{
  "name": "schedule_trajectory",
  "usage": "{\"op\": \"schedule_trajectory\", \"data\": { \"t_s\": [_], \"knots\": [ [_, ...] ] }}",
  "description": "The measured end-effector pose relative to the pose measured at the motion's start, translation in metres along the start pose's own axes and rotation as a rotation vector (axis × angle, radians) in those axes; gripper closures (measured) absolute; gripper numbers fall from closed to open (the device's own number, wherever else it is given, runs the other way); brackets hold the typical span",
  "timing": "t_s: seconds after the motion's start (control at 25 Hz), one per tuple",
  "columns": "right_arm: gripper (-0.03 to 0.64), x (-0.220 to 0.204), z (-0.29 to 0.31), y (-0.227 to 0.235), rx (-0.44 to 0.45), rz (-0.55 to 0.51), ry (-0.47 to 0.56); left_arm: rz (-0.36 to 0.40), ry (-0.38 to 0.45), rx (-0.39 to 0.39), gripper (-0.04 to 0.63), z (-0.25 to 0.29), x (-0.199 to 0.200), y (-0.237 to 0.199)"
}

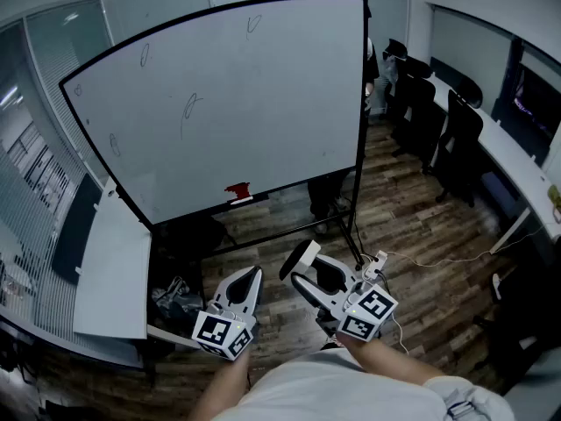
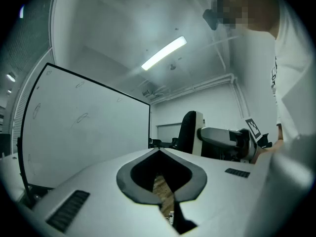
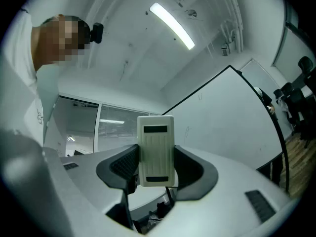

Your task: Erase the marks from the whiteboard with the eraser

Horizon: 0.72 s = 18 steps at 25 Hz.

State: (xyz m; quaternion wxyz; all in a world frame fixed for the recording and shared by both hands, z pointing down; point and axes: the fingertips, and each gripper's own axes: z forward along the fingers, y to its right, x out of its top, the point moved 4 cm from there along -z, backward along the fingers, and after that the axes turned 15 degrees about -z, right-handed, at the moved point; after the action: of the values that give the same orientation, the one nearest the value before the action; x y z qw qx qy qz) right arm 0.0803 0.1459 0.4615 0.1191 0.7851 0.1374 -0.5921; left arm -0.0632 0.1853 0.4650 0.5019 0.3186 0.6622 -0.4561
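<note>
A large whiteboard [image 1: 245, 103] on a black stand is ahead of me, with several thin pen marks such as one loop [image 1: 188, 112] near its middle and another [image 1: 254, 24] at the top. A small red thing [image 1: 237, 190] lies on its bottom ledge. My right gripper [image 1: 301, 268] is shut on a white eraser [image 1: 303, 258], seen upright between the jaws in the right gripper view as a ribbed block [image 3: 156, 149]. My left gripper [image 1: 249, 282] is shut and holds nothing; its jaws meet in the left gripper view [image 2: 160, 174]. Both grippers hang low, well short of the board.
Black office chairs [image 1: 460, 134] and a long white desk [image 1: 526, 174] line the right wall. A white tabletop [image 1: 110, 270] stands at the left. Someone's legs [image 1: 329, 200] show behind the board. A thin cable [image 1: 421, 260] runs over the wooden floor.
</note>
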Motion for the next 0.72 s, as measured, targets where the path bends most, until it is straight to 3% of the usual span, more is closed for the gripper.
{"op": "schedule_trajectory", "data": {
  "t_s": [0.72],
  "knots": [
    [0.385,-0.012,0.013,0.047,-0.002,0.025,0.007,-0.023,-0.022,0.035,0.589,0.04,-0.007,-0.025]
  ]
}}
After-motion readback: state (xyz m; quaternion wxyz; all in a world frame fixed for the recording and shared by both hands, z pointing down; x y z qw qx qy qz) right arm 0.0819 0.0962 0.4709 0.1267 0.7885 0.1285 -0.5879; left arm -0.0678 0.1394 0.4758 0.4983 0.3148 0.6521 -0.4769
